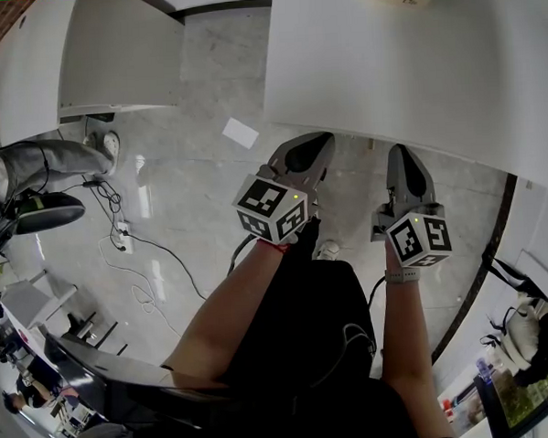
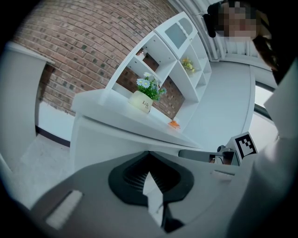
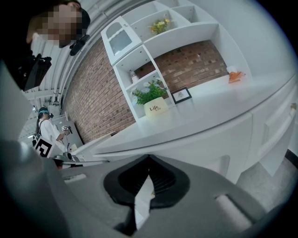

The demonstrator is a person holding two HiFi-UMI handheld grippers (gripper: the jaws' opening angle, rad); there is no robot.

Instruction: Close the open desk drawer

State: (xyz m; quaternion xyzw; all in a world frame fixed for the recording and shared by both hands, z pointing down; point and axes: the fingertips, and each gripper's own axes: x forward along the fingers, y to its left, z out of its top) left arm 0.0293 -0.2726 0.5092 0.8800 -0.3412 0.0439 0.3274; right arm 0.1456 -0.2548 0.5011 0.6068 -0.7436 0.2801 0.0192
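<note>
Floor: pale marble tiles [image 1: 196,126] with loose cables.
Bench: white top [image 1: 412,60] carrying a flower pot [image 2: 142,100]; behind it, white shelves [image 2: 172,60] on a brick wall [image 2: 84,51].
Right gripper view only: a small framed picture [image 3: 181,95] beside the pot.
Drawer: somewhere in the white bench front [image 3: 205,139]; I cannot tell which panel, nor whether it is open.
Left tongs [image 1: 314,149]: closed, empty, tips at the bench edge.
Right tongs [image 1: 402,154]: closed, empty, just beside the left.
Arms: both forearms stretched forward, side by side.
</note>
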